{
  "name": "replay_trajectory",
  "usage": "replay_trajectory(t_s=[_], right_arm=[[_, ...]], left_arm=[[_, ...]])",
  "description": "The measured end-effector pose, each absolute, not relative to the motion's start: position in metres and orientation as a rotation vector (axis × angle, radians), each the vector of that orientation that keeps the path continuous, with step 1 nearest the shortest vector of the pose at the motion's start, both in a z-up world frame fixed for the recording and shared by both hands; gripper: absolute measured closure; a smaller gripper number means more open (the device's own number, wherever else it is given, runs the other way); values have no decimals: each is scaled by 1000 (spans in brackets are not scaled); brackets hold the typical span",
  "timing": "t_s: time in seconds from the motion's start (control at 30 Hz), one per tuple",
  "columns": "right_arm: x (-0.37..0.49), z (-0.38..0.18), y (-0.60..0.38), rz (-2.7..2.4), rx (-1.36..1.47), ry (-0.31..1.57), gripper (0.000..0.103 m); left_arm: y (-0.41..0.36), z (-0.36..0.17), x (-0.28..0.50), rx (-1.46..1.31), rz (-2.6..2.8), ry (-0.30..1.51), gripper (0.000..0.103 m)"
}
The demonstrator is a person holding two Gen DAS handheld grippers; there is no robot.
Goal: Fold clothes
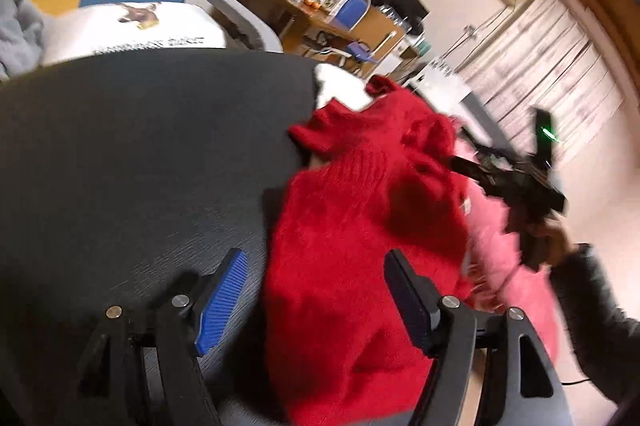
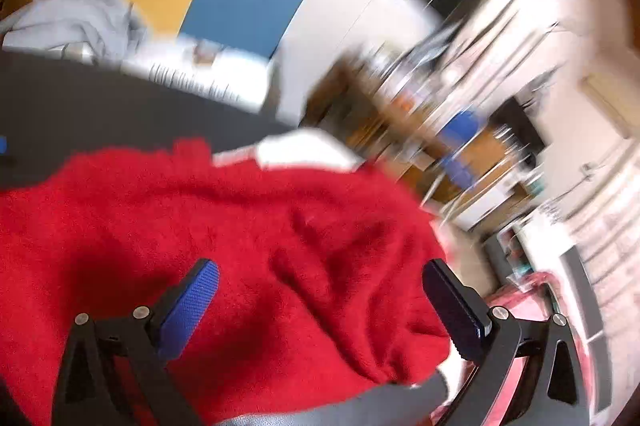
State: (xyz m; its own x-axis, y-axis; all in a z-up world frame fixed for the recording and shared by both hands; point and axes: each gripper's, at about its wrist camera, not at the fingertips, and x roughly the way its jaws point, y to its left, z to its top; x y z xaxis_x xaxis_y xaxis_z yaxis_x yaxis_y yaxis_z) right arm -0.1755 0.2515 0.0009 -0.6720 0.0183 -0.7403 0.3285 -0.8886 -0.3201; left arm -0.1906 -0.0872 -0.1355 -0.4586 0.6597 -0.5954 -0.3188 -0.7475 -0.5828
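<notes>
While both grippers hang open, left gripper (image 1: 316,302) and right gripper (image 2: 320,306) over red sweater (image 1: 360,226), black table (image 1: 140,154), nothing apparently gripped.

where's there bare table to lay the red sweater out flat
The black table is bare on its left stretch, bordered by the red sweater on the right and the white printed garment and grey cloth at the far edge. The right side is crowded: the red sweater overlaps a pink garment there.
</notes>
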Motion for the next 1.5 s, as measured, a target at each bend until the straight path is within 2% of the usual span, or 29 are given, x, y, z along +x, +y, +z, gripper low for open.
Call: replay_trajectory(t_s=[0.1, 0.17, 0.23, 0.3, 0.33, 0.4, 0.43, 0.47, 0.5, 0.53, 0.57, 0.6, 0.67, 0.87, 0.97, 1.13, 1.27, 1.3, 1.37, 1.4, 1.43, 1.47, 1.5], right_arm=[[-221, 0, 285, -2592, 1348, 118, 0], [-251, -1, 292, -2599, 1398, -117, 0], [-274, 0, 300, -2618, 1461, -275, 0], [-292, -10, 300, -2649, 1489, -348, 0], [-300, -17, 296, -2669, 1519, -340, 0], [-312, -37, 282, -2678, 1639, -269, 0], [-317, -50, 276, -2658, 1690, -229, 0], [-321, -67, 267, -2625, 1766, -143, 5], [-315, -68, 268, -2623, 1744, -185, 17], [-308, -66, 271, -2625, 1706, -246, 24], [-300, -65, 274, -2626, 1668, -306, 47], [-293, -64, 277, -2625, 1629, -365, 65], [-273, -50, 291, -2635, 1497, -551, 85], [-206, -20, 324, -2500, 1173, -996, 88], [-160, 5, 331, -2324, 947, -1167, 88], [-70, 83, 318, -2217, 680, -1109, 88], [-9, 152, 298, -2148, 497, -1027, 88], [4, 168, 289, -2127, 463, -998, 88], [37, 197, 264, -2093, 394, -931, 88], [50, 208, 253, -2081, 366, -899, 88], [63, 219, 243, -2070, 339, -867, 88], [76, 234, 231, -2059, 314, -830, 88], [79, 237, 219, -2048, 305, -810, 88]], left_arm=[[-70, -145, -192, -1153, 2162, -526, 30], [-56, -153, -194, -1182, 2131, -495, 30], [-45, -161, -194, -1214, 2079, -485, 30], [-36, -165, -189, -1224, 2076, -485, 30], [-33, -164, -185, -1217, 2103, -469, 30], [-27, -164, -178, -1222, 2133, -453, 36], [-26, -166, -176, -1246, 2121, -462, 61], [-25, -168, -174, -1270, 2108, -472, 90], [-27, -170, -171, -1279, 2100, -502, 90], [-30, -171, -167, -1278, 2094, -544, 90], [-32, -169, -161, -1262, 2108, -563, 91], [-35, -165, -154, -1237, 2134, -568, 91], [-41, -156, -138, -1186, 2177, -592, 92], [-71, -110, -82, -1002, 2231, -728, 103], [-99, -74, -51, -870, 2275, -783, 103], [-160, -8, 16, -610, 2392, -832, 103], [-194, 21, 68, -504, 2470, -788, 103], [-197, 21, 77, -498, 2507, -752, 100], [-199, 18, 92, -496, 2584, -674, 79], [-201, 15, 100, -503, 2601, -641, 75], [-203, 12, 107, -510, 2618, -608, 66], [-205, 7, 113, -535, 2613, -601, 52], [-205, 1, 115, -558, 2584, -616, 47]])
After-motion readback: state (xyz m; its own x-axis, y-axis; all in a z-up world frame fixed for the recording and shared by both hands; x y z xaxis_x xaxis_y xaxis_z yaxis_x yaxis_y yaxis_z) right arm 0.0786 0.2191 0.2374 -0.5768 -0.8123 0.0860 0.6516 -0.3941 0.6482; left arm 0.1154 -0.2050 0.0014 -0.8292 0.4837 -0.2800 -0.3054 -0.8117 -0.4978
